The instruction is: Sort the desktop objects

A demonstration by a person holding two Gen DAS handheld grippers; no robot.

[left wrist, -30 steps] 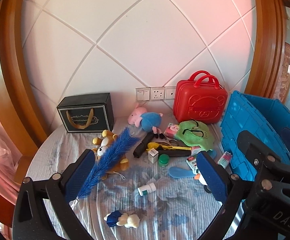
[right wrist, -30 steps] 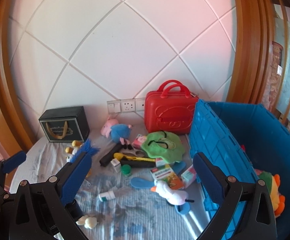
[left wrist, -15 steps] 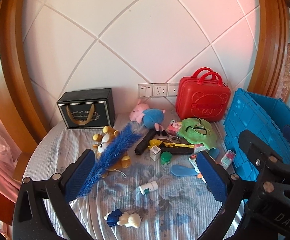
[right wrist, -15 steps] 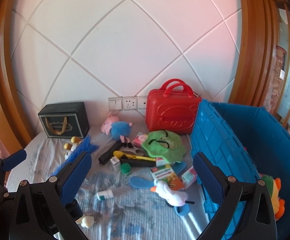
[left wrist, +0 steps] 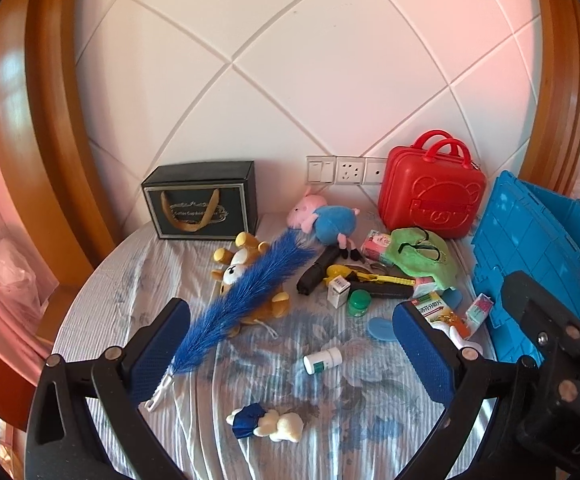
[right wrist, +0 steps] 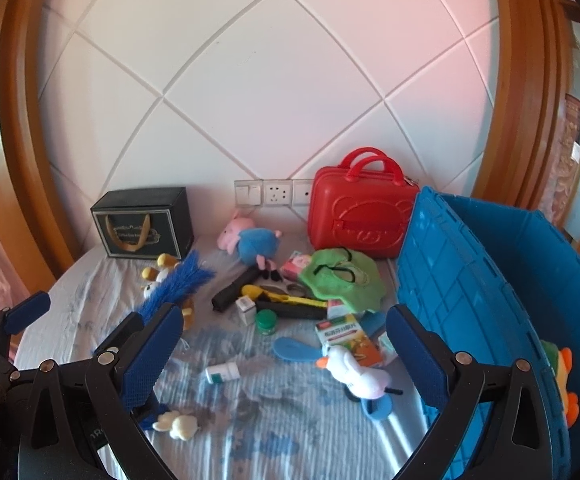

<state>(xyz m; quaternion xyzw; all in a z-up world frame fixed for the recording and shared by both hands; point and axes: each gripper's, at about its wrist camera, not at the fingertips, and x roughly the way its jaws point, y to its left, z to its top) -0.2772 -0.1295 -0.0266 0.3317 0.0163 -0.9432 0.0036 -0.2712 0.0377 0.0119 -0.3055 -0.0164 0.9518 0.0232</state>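
Note:
Many small objects lie on a cloth-covered table [left wrist: 121,288]. A blue feather [left wrist: 245,300] lies over a brown bear plush [left wrist: 245,264]. A pig plush [left wrist: 322,216], a white pill bottle [left wrist: 322,360], a small bunny doll [left wrist: 265,426] and a green jar [left wrist: 358,302] are nearby. A blue crate [right wrist: 490,280] stands at the right. A white duck plush [right wrist: 354,372] and an orange medicine box [right wrist: 350,338] lie beside it. My left gripper [left wrist: 290,356] is open and empty above the pill bottle. My right gripper [right wrist: 285,352] is open and empty.
A red mini suitcase [left wrist: 430,196] and a dark gift box [left wrist: 201,204] stand against the wall. A green hat [right wrist: 342,276], a black umbrella [right wrist: 237,284] and a yellow cutter [right wrist: 290,300] lie mid-table. An orange-green plush [right wrist: 562,376] lies inside the crate.
Both grippers have tilted slightly upward, so the table objects sit a little lower in both views. Nothing was taken or let go.

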